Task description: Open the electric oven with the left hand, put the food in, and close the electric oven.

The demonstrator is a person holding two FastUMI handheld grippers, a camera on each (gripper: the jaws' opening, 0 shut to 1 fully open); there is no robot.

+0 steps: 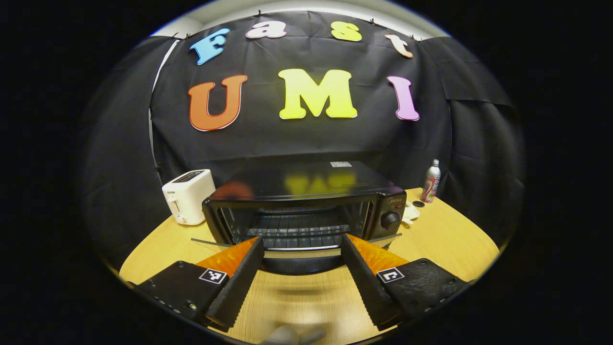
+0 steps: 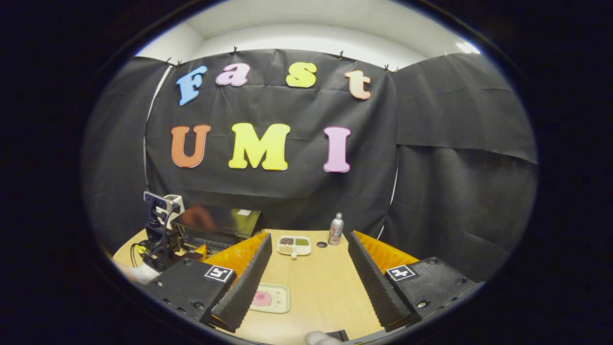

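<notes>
On the table [image 1: 445, 239], the electric oven [image 1: 306, 201] lies crosswise, open mouth facing the left gripper [image 1: 302, 247], jaws spread.

The left tongs [image 1: 302, 242] are reaching forward in the left gripper view with the two fingers spread wide apart, one finger [image 1: 238, 280] rising from about 7 o'clock and the other from about 5 o'clock, both tips leaning toward 12 o'clock and gripping nothing. In the right gripper view, the right tongs [image 2: 310, 237] are likewise gaping wide, their fingers [image 2: 245, 282] angling up from 7 and 5 o'clock with nothing pressed between them. Farther off in that same view, at about 8 o'clock, the left tongs' body is showing, with a pale part of the person's hand [image 2: 136, 272] just below it.
</notes>
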